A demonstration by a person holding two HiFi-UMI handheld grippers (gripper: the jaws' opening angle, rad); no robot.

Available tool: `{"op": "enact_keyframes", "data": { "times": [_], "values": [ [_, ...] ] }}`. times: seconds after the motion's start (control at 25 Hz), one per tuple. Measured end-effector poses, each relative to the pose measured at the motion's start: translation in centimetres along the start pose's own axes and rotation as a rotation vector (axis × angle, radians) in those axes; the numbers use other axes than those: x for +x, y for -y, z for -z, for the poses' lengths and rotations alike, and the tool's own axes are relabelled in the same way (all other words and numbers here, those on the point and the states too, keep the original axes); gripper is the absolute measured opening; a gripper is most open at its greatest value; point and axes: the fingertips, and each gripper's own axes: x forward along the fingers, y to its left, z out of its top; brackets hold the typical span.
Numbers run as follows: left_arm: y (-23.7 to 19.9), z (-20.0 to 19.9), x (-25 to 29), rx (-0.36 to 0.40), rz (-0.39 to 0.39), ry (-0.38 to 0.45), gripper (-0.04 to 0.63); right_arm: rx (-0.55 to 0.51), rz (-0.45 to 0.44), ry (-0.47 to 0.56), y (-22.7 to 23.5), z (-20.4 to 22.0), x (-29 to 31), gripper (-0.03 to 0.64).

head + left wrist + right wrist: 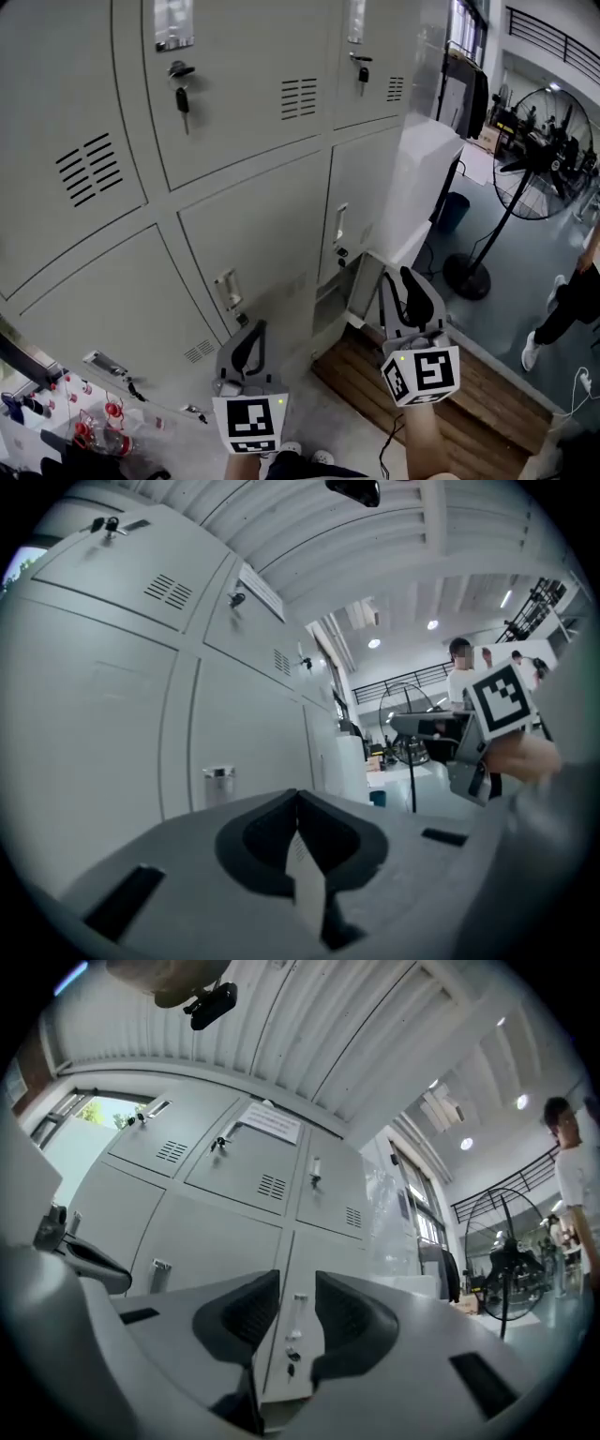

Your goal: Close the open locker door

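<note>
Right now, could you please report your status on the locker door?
Left hand-held gripper shut, right hand-held gripper open, empty. Lower locker door looks ajar, untouched. Nothing between.

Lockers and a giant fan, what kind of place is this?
Probably a workshop or factory hall. There is a wall of grey metal lockers, a big standing fan on the bare floor, and a high ribbed metal ceiling with an upstairs railing.

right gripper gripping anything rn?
No, the right gripper has its jaws apart in its own view, with only the locker door beyond showing through the gap.
</note>
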Motion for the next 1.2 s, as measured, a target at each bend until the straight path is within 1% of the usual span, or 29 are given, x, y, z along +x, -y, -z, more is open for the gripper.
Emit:
{"op": "enact_keyframes", "data": {
  "times": [0.04,0.2,0.4,0.56,0.88,1.04,1.2],
  "values": [
    [0.7,0.2,-0.5,-0.002,0.026,0.004,0.003,-0.005,0.025,-0.021,0.2,0.5,-1.5,0.115],
    [5.9,0.5,1.6,0.007,0.101,0.003,0.003,-0.006,0.098,-0.11,5.1,4.2,-5.0,0.146],
    [10.9,2.3,2.8,0.02,0.178,-0.033,0.003,-0.004,0.163,-0.216,8.8,8.8,-8.9,0.158],
    [13.8,3.2,4.1,0.032,0.23,-0.053,0.003,0.008,0.203,-0.281,11.2,11.9,-10.6,0.158],
    [17.4,5.2,9.4,0.045,0.304,-0.09,0.003,0.01,0.218,-0.363,14.4,17.2,-9.7,0.158],
    [19.1,6.5,13.4,0.039,0.344,-0.109,0.003,0.015,0.214,-0.398,16.4,20.0,-8.0,0.158],
    [21.2,7.9,17.9,0.035,0.399,-0.131,0.003,0.026,0.208,-0.445,19.0,23.5,-5.6,0.158]
  ]
}}
